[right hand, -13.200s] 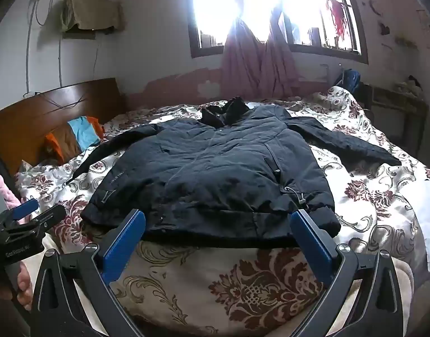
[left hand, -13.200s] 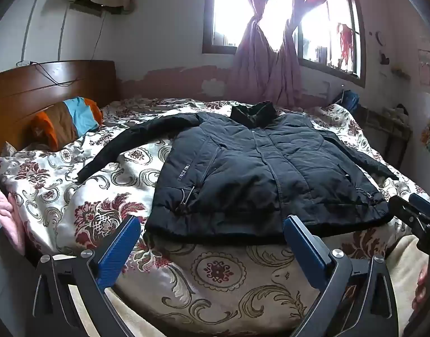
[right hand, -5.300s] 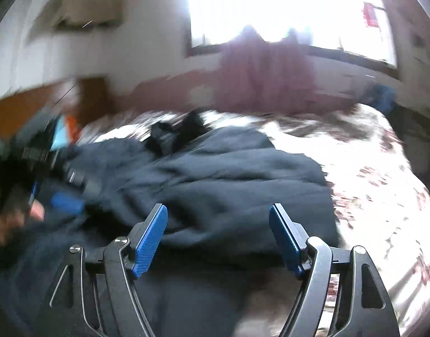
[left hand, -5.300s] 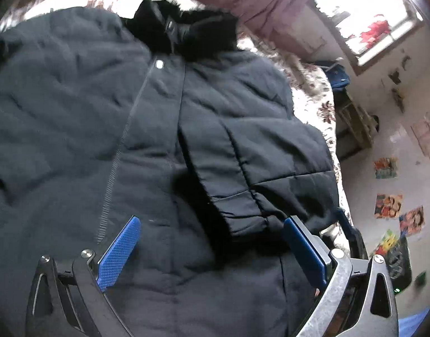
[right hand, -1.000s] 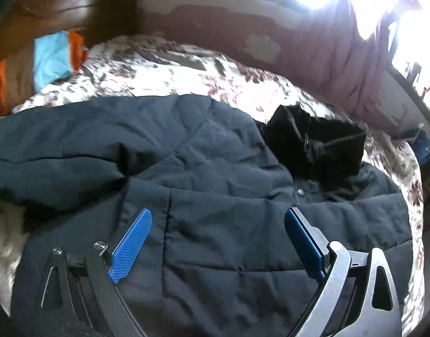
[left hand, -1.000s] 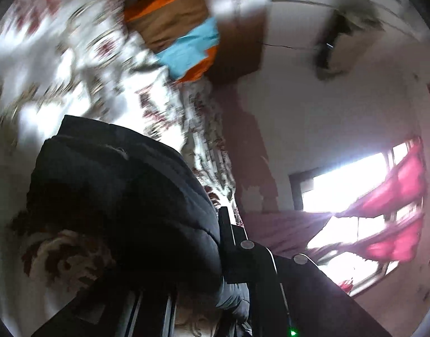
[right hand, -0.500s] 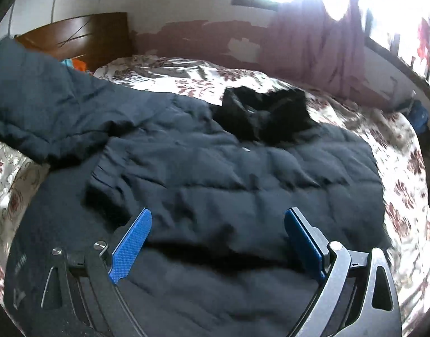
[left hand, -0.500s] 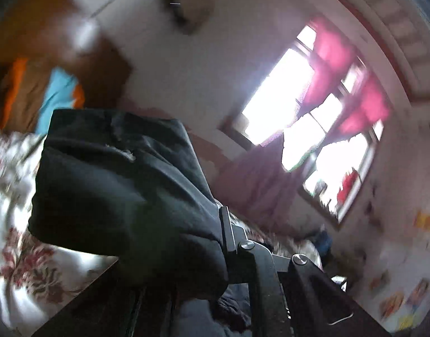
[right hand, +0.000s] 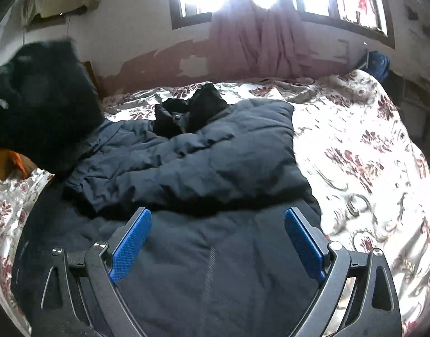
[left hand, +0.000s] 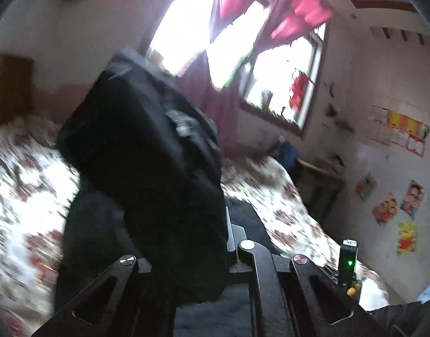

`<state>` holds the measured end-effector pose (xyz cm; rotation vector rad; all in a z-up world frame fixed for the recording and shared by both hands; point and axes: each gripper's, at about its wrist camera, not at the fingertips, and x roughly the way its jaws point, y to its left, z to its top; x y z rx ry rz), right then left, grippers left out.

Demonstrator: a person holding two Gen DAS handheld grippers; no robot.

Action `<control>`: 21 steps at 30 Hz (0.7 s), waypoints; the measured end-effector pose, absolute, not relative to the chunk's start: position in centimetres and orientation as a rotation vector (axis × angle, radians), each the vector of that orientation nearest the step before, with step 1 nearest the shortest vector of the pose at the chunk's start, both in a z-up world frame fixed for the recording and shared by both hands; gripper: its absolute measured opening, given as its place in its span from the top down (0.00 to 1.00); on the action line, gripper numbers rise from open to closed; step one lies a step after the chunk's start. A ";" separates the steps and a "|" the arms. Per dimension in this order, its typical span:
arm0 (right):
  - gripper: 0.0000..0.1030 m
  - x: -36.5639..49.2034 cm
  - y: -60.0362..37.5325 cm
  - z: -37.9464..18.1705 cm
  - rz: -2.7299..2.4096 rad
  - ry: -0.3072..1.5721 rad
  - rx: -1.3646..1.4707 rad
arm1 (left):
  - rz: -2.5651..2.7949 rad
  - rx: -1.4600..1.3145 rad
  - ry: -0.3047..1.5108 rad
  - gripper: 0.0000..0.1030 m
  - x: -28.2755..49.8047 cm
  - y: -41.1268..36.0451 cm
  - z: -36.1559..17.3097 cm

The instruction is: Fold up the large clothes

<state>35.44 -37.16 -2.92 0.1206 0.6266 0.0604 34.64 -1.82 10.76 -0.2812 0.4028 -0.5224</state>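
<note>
A dark navy padded jacket (right hand: 203,174) lies on the flowered bedspread (right hand: 363,151), with its right sleeve folded across the chest and its black collar (right hand: 187,112) toward the window. My left gripper (left hand: 203,255) is shut on the jacket's left sleeve (left hand: 147,151) and holds it lifted in the air; the fingertips are hidden by the cloth. The raised sleeve also shows at the left of the right wrist view (right hand: 43,98). My right gripper (right hand: 217,247) is open and empty, hovering over the jacket's lower front.
A window with pink curtains (right hand: 257,42) is behind the bed. A wooden headboard (left hand: 7,90) and an orange pillow (right hand: 18,160) are at the left. A blue bag (right hand: 377,61) and a low table (left hand: 321,179) stand at the right wall.
My left gripper has swung the held sleeve up and over toward the jacket's body. My right gripper has drawn back toward the hem and stays open.
</note>
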 end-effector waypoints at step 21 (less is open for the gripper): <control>0.10 33.3 -40.7 -6.3 0.208 0.698 0.528 | -0.695 -0.227 0.826 0.10 34.3 -8.7 0.5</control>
